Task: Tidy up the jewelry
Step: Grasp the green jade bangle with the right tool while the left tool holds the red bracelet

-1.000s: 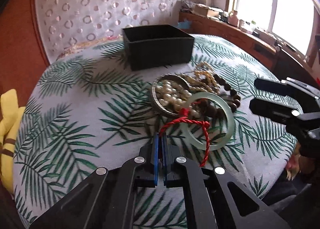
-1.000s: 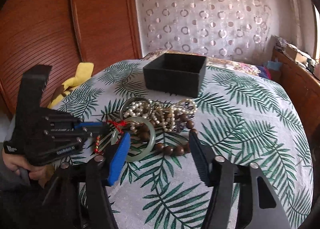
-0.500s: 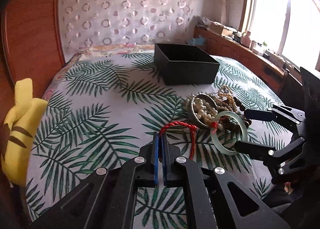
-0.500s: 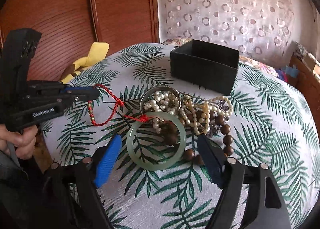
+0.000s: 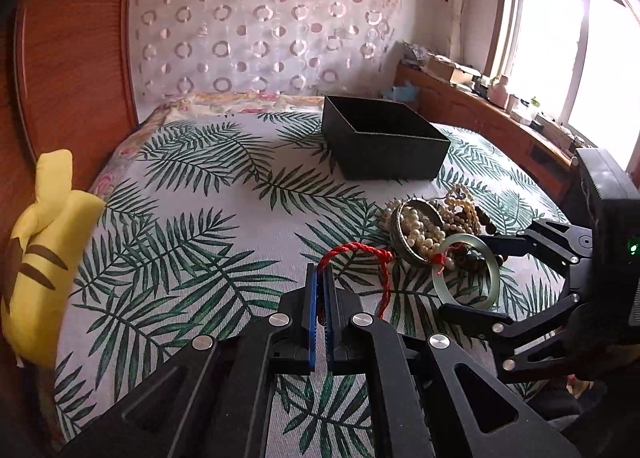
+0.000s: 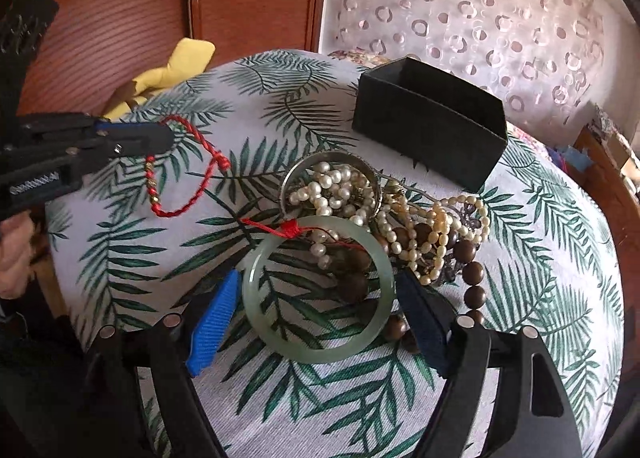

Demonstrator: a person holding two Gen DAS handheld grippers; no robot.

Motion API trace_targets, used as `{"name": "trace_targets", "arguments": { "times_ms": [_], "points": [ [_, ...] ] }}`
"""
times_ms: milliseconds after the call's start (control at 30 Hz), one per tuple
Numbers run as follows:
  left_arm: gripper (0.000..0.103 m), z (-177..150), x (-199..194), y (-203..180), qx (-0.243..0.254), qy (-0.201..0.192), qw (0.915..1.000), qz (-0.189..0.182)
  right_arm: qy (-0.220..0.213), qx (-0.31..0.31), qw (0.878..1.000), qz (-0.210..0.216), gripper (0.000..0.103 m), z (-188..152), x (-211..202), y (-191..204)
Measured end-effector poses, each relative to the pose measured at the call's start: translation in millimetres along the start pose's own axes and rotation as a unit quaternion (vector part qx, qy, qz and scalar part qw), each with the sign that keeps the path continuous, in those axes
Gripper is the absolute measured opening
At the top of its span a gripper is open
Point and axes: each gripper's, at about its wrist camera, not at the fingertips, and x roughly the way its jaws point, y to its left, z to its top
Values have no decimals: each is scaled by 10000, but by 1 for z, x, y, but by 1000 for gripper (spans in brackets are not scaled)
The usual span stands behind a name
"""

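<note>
My left gripper [image 5: 320, 272] is shut on a red braided cord bracelet [image 5: 360, 252] and holds it above the bed; the gripper also shows in the right wrist view [image 6: 160, 135], with the cord [image 6: 200, 173] hanging in a loop. A thin red thread runs from it to the pale green jade bangle [image 6: 316, 286], which lies on the cloth. My right gripper [image 6: 316, 298] is open, its fingers on either side of the bangle. A heap of pearl strands [image 6: 336, 193], brown wooden beads [image 6: 468, 274] and a metal bangle [image 6: 304, 169] lies just behind.
An open black box [image 6: 428, 117] stands behind the heap, also in the left wrist view [image 5: 384, 137]. A leaf-print cover [image 5: 200, 217] spreads over the bed. A yellow plush toy [image 5: 40, 242] lies at the left edge. A wooden ledge [image 5: 500, 117] runs under the window.
My left gripper has lifted and pulled the red cord left, away from the heap. My right gripper has moved down and forward so its open fingers flank the jade bangle.
</note>
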Motion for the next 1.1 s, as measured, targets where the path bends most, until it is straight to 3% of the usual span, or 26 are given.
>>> {"name": "trace_targets", "arguments": {
  "times_ms": [300, 500, 1100],
  "points": [
    [2, 14, -4, -8, 87, -167, 9998, -46, -326, 32, 9995, 37, 74, 1, -22, -8],
    [2, 34, 0, -17, 199, -287, 9993, -126, -550, 170, 9983, -103, 74, 9, -38, -35],
    [2, 104, 50, -38, 610, -364, 9974, -119, -868, 612, 9932, -477, 74, 48, -43, -107]
  ]
}}
